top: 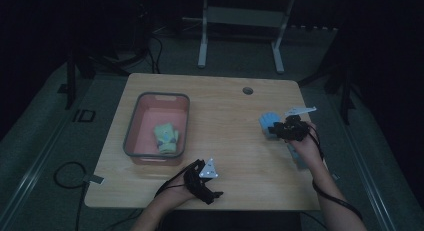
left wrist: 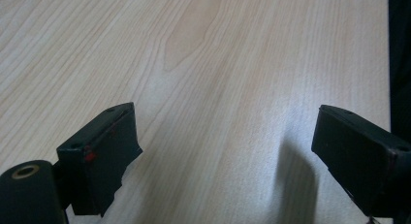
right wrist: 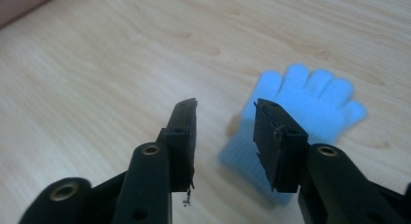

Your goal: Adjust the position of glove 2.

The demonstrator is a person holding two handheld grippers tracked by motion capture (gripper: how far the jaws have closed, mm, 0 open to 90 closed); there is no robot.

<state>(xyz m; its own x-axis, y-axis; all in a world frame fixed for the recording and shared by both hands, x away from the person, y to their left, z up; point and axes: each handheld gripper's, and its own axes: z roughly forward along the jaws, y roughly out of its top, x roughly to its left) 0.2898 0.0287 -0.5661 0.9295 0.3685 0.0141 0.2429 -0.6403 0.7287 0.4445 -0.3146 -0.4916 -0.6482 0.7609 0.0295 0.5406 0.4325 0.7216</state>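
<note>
The worktop carries a pink bin at its left with a green glove already inside, so the step in hand looks like fetching the blue glove, which lies flat near the right edge. The right tool hovers above its cuff, jaws partly apart, gripping nothing. The next move calls for lowering onto the cuff and pinching. The left tool rests released over bare wood.
</note>
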